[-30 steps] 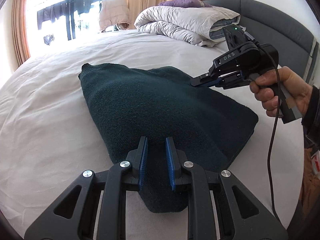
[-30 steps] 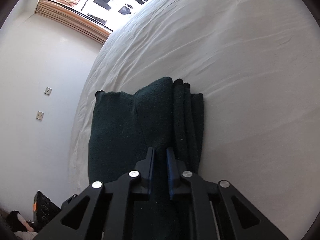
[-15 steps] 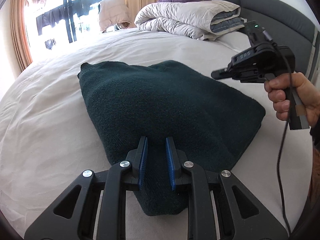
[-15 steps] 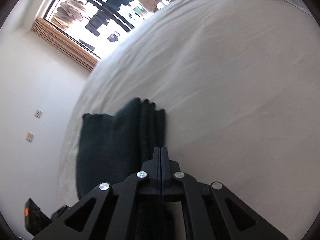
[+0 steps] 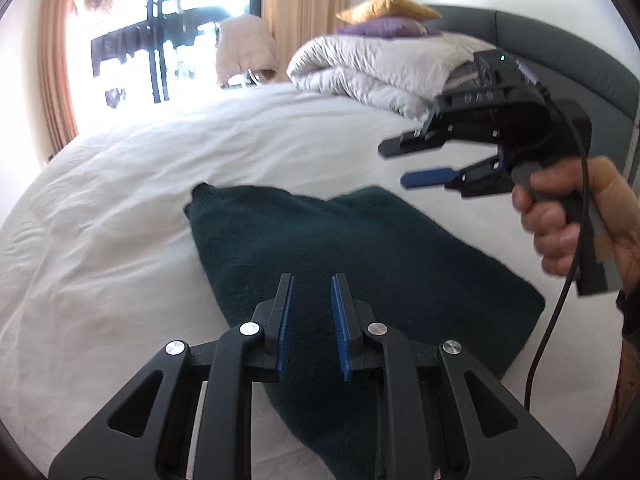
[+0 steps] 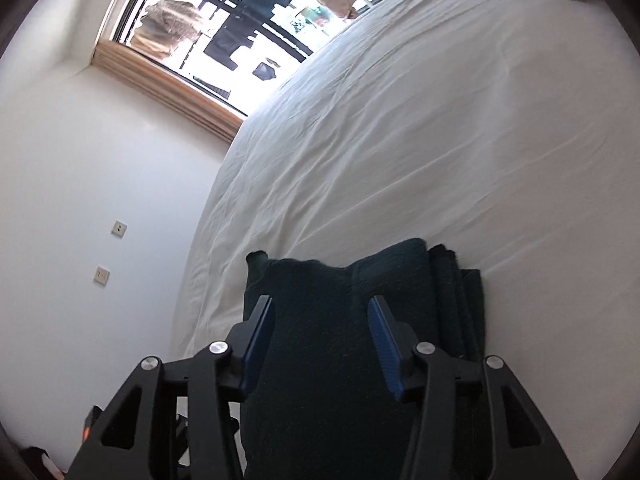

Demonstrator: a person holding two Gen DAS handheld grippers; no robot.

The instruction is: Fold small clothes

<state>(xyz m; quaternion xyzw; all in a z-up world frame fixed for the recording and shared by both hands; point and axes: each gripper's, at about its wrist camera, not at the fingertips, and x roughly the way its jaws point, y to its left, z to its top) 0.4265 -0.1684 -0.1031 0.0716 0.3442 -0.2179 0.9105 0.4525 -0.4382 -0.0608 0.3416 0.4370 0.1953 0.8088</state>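
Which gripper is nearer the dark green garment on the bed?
Left. The left gripper sits low over the dark green garment, without gripping it. The right gripper, jaws opening and empty, hangs higher, over its far edge.

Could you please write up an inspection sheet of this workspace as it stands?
Surface: bed with a wrinkled white sheet.
Job's things: dark green sweater, folded, lying flat on the sheet.
Clutter: folded duvet with purple and yellow cushions on top, at the headboard.
Grippers: left gripper above the sweater, jaws slightly apart, nothing clamped; right gripper raised clear of it, jaws opening, empty.
Cables: black cable hanging from the right gripper.
Surroundings: window with curtains, grey headboard, wall sockets.
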